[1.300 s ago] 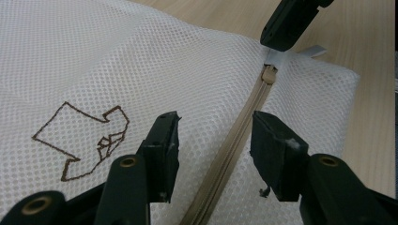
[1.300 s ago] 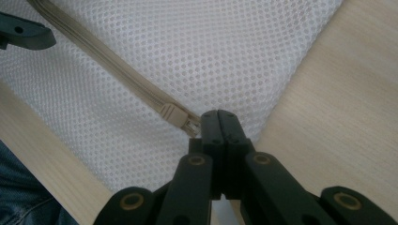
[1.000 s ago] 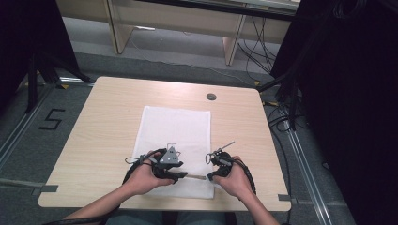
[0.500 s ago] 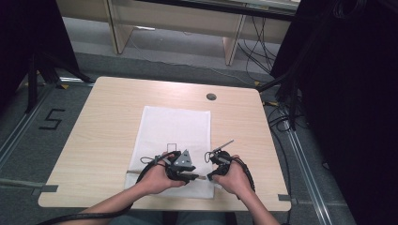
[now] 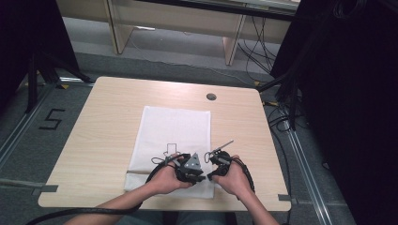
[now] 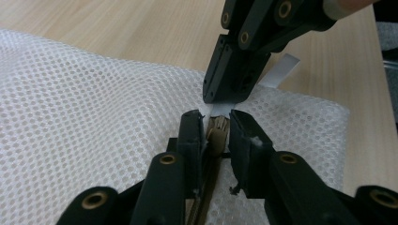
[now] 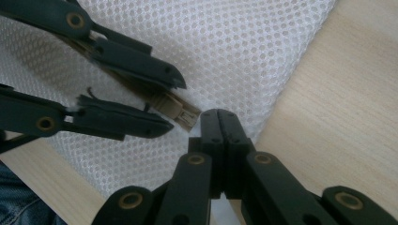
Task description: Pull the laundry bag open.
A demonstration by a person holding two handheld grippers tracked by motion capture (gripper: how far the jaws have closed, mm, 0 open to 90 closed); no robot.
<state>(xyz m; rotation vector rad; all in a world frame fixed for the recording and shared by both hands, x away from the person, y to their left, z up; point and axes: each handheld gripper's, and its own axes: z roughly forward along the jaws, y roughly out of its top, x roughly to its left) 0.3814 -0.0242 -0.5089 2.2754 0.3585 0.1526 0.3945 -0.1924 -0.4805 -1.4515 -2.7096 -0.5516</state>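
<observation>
At the table's (image 5: 103, 140) near edge, right of middle, left gripper (image 6: 216, 125) jaws have just been closing around the mesh bag's (image 5: 176, 129) tan zipper pull (image 6: 217, 136), right gripper (image 7: 219, 123) clamped on bag's corner tab (image 6: 281, 70).

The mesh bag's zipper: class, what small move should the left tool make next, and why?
Probably close the left tool fully on the tan zipper slider. Its jaws have just been closing and flank the slider, while the shut right tool pins the mesh bag beside it.
</observation>
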